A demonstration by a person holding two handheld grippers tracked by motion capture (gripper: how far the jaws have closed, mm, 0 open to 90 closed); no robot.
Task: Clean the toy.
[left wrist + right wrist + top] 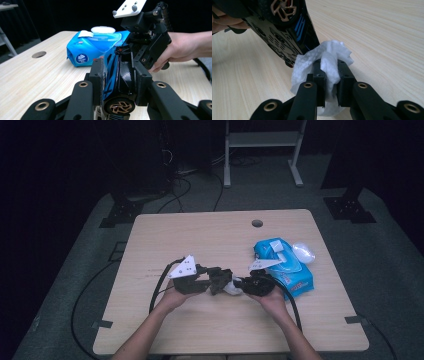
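My left gripper (pixel 119 75) is shut on a black and blue toy car (pixel 113 82) with bronze wheels, held on its side just above the table. My right gripper (pixel 331 71) is shut on a crumpled white wipe (pixel 325 56), which presses against the edge of the car's black underside (pixel 279 37). In the high view the two grippers meet nose to nose at the table's middle, left gripper (pixel 214 281) and right gripper (pixel 239 284), with the wipe (pixel 231 288) between them. A hand holds each gripper.
A blue pack of wet wipes (pixel 284 265) with its lid flipped open lies to the right of the hands, behind the right gripper (pixel 147 37). A round cable hole (pixel 257 223) sits near the table's far edge. Cables trail from both grippers.
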